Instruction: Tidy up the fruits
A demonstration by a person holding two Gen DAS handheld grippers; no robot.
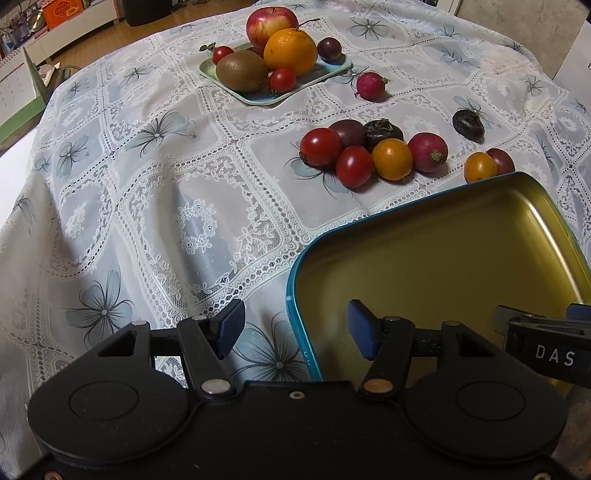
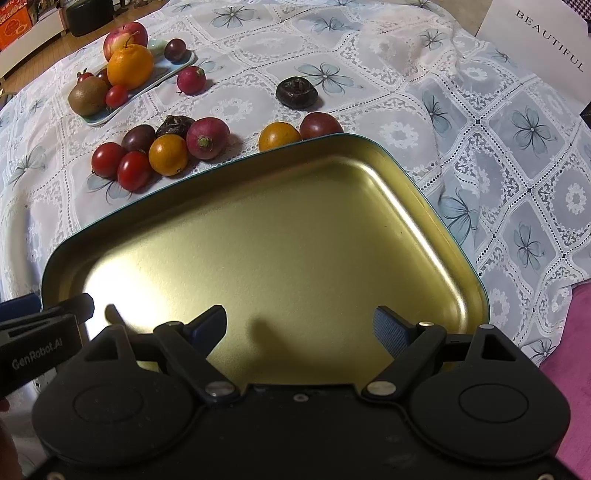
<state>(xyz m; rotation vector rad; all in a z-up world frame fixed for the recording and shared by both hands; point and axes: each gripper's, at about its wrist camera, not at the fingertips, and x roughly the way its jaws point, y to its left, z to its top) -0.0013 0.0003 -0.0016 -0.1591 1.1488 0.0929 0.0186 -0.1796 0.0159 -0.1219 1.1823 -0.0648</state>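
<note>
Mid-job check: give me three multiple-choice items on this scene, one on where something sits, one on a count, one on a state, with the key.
1. Where is the orange?
A. In the gold tin tray
B. On the pale blue plate with the apple and kiwi
C. Loose on the tablecloth

2. How many small yellow-orange tomatoes lie loose on the tablecloth?
A. Two
B. Four
C. None

3. What state is the gold tin tray in?
A. Full of fruit
B. Lidded
C. Open, no fruit in it

Answers:
1 B: the orange sits on the pale blue plate beside the apple and kiwi.
2 A: one yellow-orange tomato is in the cluster, another yellow-orange tomato is at the tray's far rim.
3 C: only bare gold metal shows inside.
</note>
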